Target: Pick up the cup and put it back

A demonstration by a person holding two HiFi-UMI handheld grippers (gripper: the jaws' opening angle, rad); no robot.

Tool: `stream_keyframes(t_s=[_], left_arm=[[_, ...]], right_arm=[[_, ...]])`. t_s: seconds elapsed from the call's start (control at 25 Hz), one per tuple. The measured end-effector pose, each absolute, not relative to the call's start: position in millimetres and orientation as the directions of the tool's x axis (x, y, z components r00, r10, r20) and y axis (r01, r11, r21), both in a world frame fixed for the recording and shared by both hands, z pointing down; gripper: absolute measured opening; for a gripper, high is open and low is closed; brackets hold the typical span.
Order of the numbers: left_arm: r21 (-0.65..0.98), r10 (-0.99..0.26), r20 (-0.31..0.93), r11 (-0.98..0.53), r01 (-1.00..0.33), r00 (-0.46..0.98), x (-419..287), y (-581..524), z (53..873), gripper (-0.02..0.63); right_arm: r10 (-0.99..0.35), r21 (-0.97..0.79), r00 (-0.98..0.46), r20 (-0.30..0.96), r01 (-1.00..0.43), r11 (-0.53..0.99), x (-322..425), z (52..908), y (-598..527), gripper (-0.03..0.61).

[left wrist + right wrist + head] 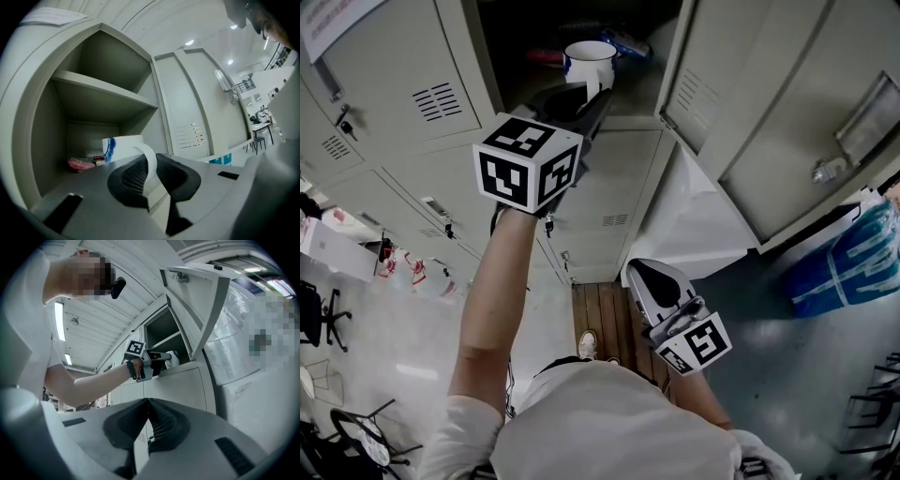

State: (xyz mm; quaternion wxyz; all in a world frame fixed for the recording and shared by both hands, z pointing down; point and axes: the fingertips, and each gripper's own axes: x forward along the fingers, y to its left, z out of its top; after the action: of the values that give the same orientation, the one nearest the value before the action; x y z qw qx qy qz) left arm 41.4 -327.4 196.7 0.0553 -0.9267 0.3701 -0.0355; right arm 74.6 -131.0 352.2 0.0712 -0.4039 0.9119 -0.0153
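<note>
Grip on the handle (149, 161) is what this step depends on. The cup (591, 58) is seen standing upright inside the open locker (623, 122), on its floor near the front edge, with a red thing (80, 163) further in behind it. The left gripper (586, 98) is reached level into the locker, and its pads are pinched on the white loop of the handle, one on each side. The cup is judged to be at the point of being lifted out. The pinch should be held firm and the wrist level, so that the cup is not swung round its thin handle. It should be raised clear of the locker floor before being drawn out past the edge. The right gripper (649, 277) is held well below the locker, its jaws pressed together on nothing.
</note>
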Motion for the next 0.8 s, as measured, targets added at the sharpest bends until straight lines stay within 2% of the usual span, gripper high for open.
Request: stream_keyframes(t_s=[0.48,0.8], left_arm=[[-0.098,-0.608,-0.154,-0.775,-0.625,0.779,36,-310,190,0.064],[-0.118,-0.581,-0.218,-0.781,-0.613,0.784,28,-302,186,0.055]], right_arm=[[-0.747,-0.092,-0.656,-0.104,-0.742,0.664,85,355,-126,0.017],[-0.745,-0.084,-0.658,-0.106,-0.741,0.666,87,353,-131,0.017]])
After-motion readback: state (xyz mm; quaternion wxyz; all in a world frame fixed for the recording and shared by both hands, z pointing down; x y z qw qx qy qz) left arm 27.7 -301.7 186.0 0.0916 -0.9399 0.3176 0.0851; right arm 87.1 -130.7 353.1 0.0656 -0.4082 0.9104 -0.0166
